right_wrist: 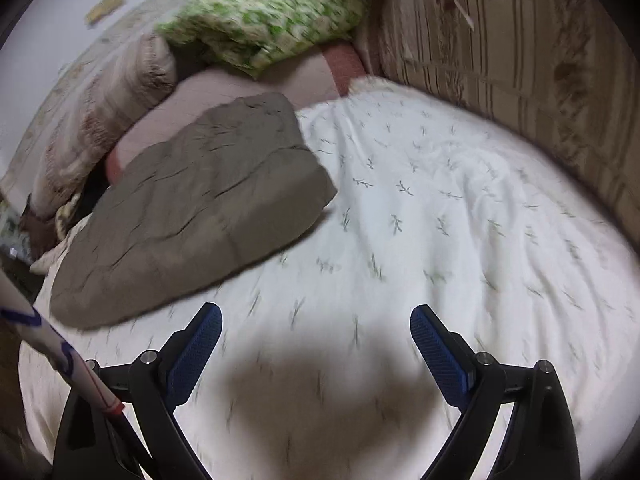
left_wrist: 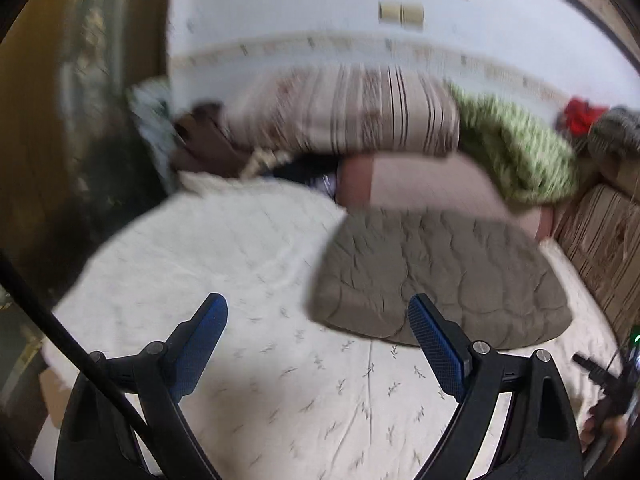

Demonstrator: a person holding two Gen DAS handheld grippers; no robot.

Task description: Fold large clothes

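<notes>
Beside folded quilt — bare bedspread

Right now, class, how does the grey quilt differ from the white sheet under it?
The grey quilt is plain and stitched in panels; the white sheet carries small leaf sprigs. The quilt is folded into a thick, compact pad; the sheet lies spread in one layer across the bed. The quilt is far smaller. Both are soft fabric, and neither open gripper touches them.
</notes>
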